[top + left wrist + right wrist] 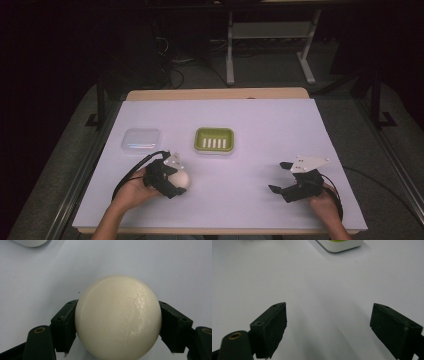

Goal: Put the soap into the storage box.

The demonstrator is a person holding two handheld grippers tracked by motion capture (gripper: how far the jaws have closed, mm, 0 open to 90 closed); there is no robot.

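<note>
A cream-white rounded bar of soap (181, 178) (117, 317) sits between the black jaws of my left gripper (172, 184) (117, 327), which is shut on it at the front left of the white table. A green soap dish with white slats (214, 140) stands in the middle of the table, beyond the soap. Its white corner (339, 245) appears at the top of the right gripper view. My right gripper (280, 177) (328, 327) is at the front right, open, with bare table between its fingers.
A clear plastic lid or box (141, 139) lies left of the dish, near the left gripper. The white sheet (260, 125) covers the table; a wooden edge (215, 93) shows at the back. Metal stand legs rise beyond the table.
</note>
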